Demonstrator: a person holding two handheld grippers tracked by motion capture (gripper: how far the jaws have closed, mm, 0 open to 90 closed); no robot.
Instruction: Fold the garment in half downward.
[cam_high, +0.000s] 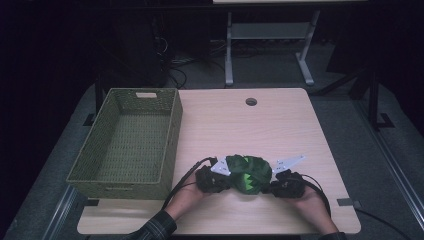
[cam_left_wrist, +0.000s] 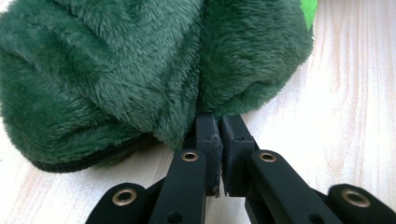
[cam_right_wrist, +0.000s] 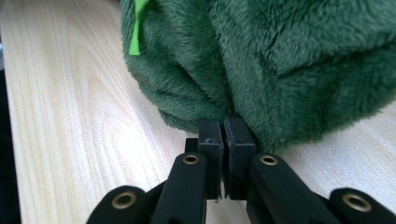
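A dark green plush bundle (cam_high: 247, 174) with bright green patches lies on the wooden table (cam_high: 250, 130) near its front edge. My left gripper (cam_high: 228, 176) is at the bundle's left side and my right gripper (cam_high: 270, 183) at its right side, each held in a hand. In the left gripper view the jaws of the left gripper (cam_left_wrist: 219, 123) are pressed together, tips pinching a fold of the plush (cam_left_wrist: 116, 70). The right gripper (cam_right_wrist: 226, 127) is likewise shut on the fur's lower edge (cam_right_wrist: 280, 60). The plush rests on the tabletop.
An empty green woven basket (cam_high: 172, 135) stands on the table's left side, close to my left hand. A round cable hole (cam_high: 251, 101) sits near the far edge. Beyond the table are a dark floor, cables and a metal desk frame (cam_high: 229, 50).
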